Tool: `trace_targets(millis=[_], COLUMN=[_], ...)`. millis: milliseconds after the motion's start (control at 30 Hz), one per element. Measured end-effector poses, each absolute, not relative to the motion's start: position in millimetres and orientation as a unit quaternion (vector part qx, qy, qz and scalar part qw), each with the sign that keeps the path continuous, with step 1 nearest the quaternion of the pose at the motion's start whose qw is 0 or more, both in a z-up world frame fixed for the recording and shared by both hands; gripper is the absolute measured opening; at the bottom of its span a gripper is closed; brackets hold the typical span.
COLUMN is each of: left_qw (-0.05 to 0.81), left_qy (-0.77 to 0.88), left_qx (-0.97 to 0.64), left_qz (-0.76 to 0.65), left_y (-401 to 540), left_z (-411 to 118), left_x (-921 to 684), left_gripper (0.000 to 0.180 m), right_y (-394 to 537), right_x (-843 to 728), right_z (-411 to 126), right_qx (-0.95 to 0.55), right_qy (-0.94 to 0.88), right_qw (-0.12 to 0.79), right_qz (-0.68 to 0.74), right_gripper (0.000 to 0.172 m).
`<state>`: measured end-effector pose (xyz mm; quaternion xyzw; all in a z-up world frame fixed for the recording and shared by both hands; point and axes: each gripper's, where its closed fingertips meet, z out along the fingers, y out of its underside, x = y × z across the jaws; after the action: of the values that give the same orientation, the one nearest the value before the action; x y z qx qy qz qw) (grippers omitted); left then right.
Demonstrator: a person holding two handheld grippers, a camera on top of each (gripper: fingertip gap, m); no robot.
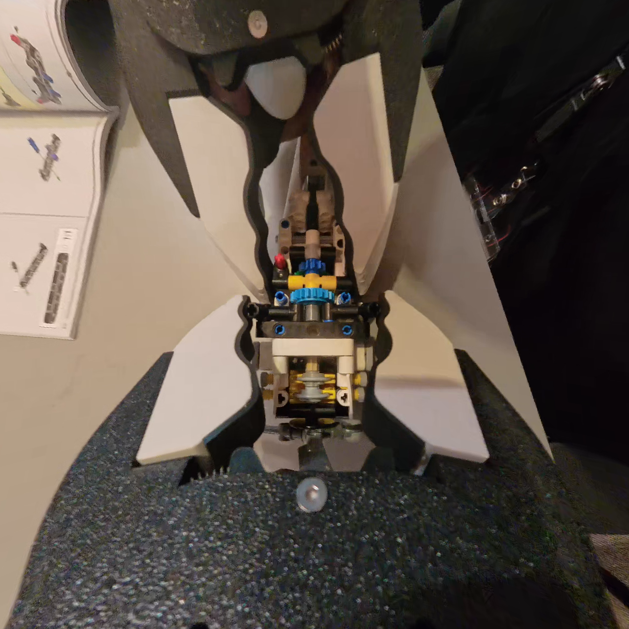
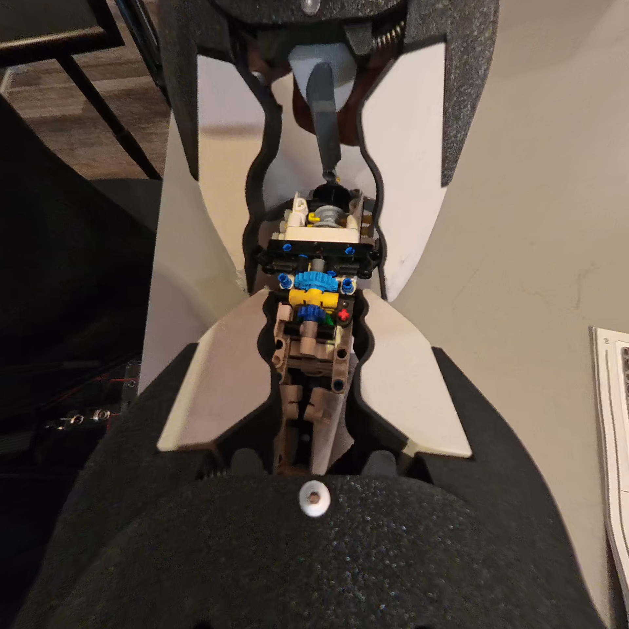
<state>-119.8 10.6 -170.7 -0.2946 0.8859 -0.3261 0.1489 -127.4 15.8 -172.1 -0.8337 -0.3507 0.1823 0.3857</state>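
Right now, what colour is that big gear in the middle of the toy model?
Light blue gear, clearest in the left wrist view.

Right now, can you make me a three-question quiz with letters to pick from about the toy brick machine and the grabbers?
1. Where is the open instruction booklet in the left wrist view?
A. Left of the grippers
B. Under the model
C. On the dark area at right

2. What colour is the cross-shaped connector between the two blue gears?
A. Red
B. Yellow
C. Green

3. How is the brick model held?
A. Lying loose on the table
B. By one gripper only
C. By the left gripper and right gripper, one at each end

Answers: 1 A, its pages lie at the left edge. 2 B, it is plainly yellow. 3 C, both grippers' fingers close on its sides.
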Motion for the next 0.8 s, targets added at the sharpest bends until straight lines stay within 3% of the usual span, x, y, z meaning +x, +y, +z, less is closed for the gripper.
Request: trace_targets(millis=[267, 433, 700, 800], left_qw=[0.106, 0.163, 0.118, 0.164], left_qy=[0.851, 0.883, 0.841, 0.871], left_qx=[-0.346, -0.304, -0.352, -0.319], left_qz=[-0.38, -0.318, -0.394, -0.337], left_y=[7.1, 11.1, 7.3, 11.4], left_z=[-159.9, -164.2, -153.7, -160.5], left_x=[-117.0, -115.8, -115.3, -114.6], left_gripper=[0.072, 0.072, 0.071, 0.072], right_y=[15.0, 16.9, 16.1, 18.0], right_x=[-126.1, -123.0, -125.6, -122.3], right_z=[-164.8, -166.7, -159.9, -164.4], right_qx=[-0.829, -0.828, -0.822, -0.825], right_qy=[-0.348, -0.354, -0.345, -0.35], right_qw=[0.392, 0.396, 0.406, 0.405], right_qz=[0.195, 0.179, 0.202, 0.183], right_gripper=[0.045, 0.045, 0.045, 0.045])
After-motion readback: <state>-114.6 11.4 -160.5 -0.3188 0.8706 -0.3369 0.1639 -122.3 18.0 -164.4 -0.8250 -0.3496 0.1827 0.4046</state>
